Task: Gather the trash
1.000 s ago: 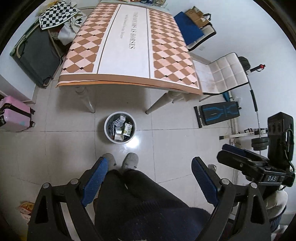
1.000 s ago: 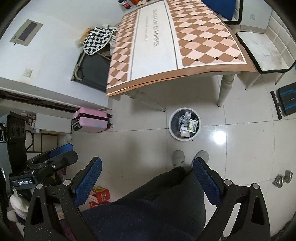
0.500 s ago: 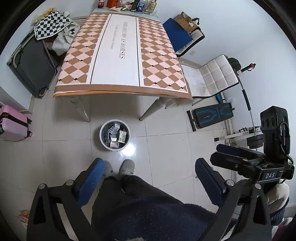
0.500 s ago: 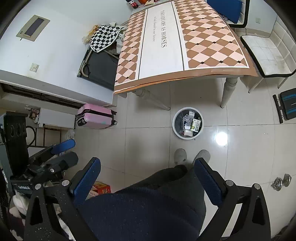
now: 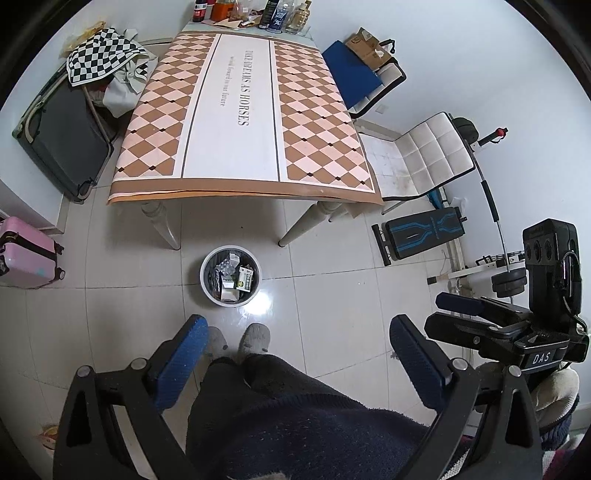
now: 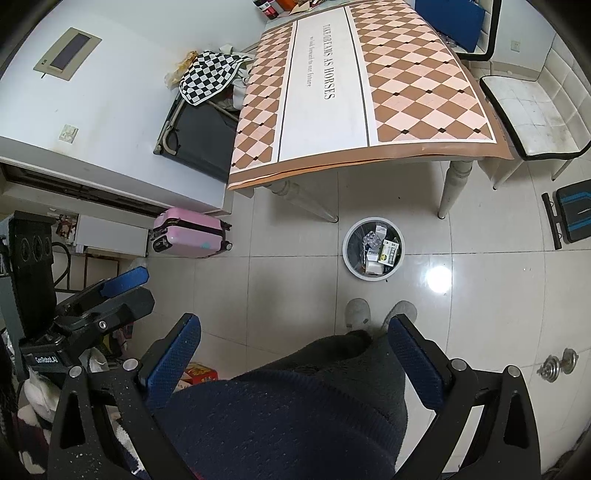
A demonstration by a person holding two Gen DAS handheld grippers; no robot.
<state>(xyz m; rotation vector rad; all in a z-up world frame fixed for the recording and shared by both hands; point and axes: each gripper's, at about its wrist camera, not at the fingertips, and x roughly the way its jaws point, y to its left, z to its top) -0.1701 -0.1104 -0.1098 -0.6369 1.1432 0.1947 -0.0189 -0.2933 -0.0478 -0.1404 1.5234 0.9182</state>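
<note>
In the left wrist view, the left hand-held gripper (image 5: 295,354) is held high above the tiled floor (image 5: 369,295) with its blue-padded fingers (image 5: 181,363) spread wide and nothing between them. The white trash bin (image 5: 231,276) stands on the floor just in front of the table (image 5: 240,122), between its two near legs, and contains cartons and crumpled wrappers. The person's grey slippers (image 5: 255,338) are near the bin on its close side. The table carries a diamond-patterned cloth, with bottles (image 5: 255,11) grouped at its far end. A white chair (image 5: 421,162) stands to the right of the table, and a pink suitcase (image 5: 24,254) lies at the left. The right hand-held gripper (image 5: 480,321) appears at the right edge, seen side-on. In the right wrist view, the right hand-held gripper (image 6: 295,354) is likewise raised over the floor (image 6: 295,266), fingers (image 6: 415,363) spread apart and holding nothing. The trash bin (image 6: 373,249) sits below the near table (image 6: 351,85) edge, with the slippers (image 6: 358,312) just beside it. The pink suitcase (image 6: 190,234) rests against the white wall unit at the left, and the left hand-held gripper (image 6: 118,291) is visible at the left edge. A small dumbbell (image 6: 557,365) lies on the floor at the right.
</note>
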